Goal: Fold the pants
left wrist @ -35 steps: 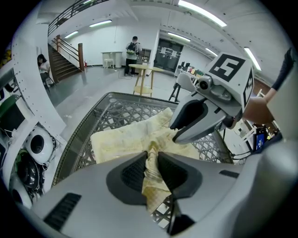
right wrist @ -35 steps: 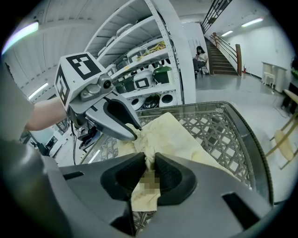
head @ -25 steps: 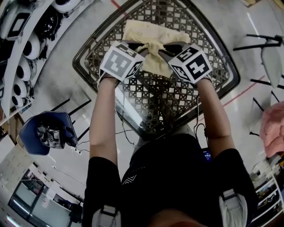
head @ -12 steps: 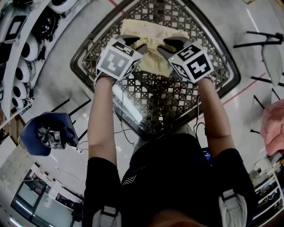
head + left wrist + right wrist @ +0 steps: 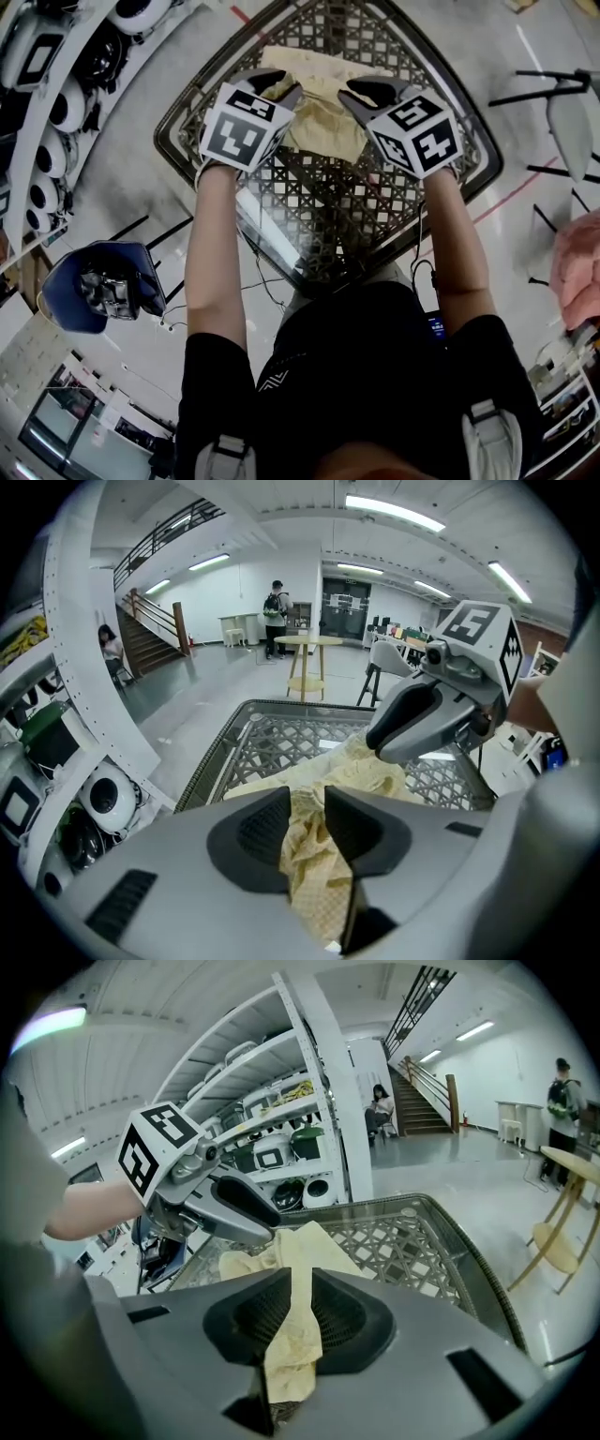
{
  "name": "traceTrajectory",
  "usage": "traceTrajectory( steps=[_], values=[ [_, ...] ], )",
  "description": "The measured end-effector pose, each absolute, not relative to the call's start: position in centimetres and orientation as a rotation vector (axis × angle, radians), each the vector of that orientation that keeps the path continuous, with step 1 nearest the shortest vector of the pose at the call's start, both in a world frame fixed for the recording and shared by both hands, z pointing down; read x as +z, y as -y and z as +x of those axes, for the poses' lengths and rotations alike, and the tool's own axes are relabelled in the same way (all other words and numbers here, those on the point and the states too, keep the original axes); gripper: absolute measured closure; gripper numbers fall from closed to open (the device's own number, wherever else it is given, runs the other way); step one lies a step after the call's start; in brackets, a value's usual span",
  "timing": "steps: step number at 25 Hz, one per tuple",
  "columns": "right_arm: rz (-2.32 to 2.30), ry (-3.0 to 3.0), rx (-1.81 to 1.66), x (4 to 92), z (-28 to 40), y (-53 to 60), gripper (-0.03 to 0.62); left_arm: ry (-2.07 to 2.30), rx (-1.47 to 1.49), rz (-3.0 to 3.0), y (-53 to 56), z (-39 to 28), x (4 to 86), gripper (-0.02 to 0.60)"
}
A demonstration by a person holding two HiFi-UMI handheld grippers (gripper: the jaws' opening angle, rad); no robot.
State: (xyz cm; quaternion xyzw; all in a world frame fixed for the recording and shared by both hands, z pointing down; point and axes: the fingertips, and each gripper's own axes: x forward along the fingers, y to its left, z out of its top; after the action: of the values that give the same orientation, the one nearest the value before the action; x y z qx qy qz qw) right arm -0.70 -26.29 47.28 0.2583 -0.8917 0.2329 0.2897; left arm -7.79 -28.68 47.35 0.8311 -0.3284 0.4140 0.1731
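Pale yellow pants (image 5: 323, 127) lie bunched on a black lattice table (image 5: 375, 216). My left gripper (image 5: 278, 91) is over their left part and my right gripper (image 5: 361, 92) over their right part, both pointing down at the cloth. In the left gripper view a fold of the pants (image 5: 314, 860) runs between the pads of the left gripper (image 5: 307, 803); its jaws have just been opening a little and still pinch the fold. In the right gripper view the right gripper (image 5: 291, 1290) has just been closing, pinching a strip of the pants (image 5: 292, 1335).
A shelf of white appliances (image 5: 47, 94) runs along the left. A blue chair (image 5: 94, 281) stands on the floor at lower left, black chair frames (image 5: 562, 103) at the right, and a pink cloth (image 5: 577, 272) at the right edge. A round table (image 5: 309, 658) and people stand far off.
Both grippers have risen and moved toward the table's far side, drawing apart. The pants between them have been lifted and spread wider.
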Motion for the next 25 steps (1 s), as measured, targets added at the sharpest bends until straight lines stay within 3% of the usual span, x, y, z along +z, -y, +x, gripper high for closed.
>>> traceTrajectory(
  steps=[10, 25],
  values=[
    [0.419, 2.408, 0.638, 47.0, -3.6, 21.2, 0.530, 0.788, 1.242, 2.350, 25.0, -7.2, 47.8, 0.531],
    [0.524, 2.318, 0.616, 50.8, -1.4, 23.5, 0.530, 0.769, 1.320, 2.310, 25.4, -6.8, 52.1, 0.534]
  ],
)
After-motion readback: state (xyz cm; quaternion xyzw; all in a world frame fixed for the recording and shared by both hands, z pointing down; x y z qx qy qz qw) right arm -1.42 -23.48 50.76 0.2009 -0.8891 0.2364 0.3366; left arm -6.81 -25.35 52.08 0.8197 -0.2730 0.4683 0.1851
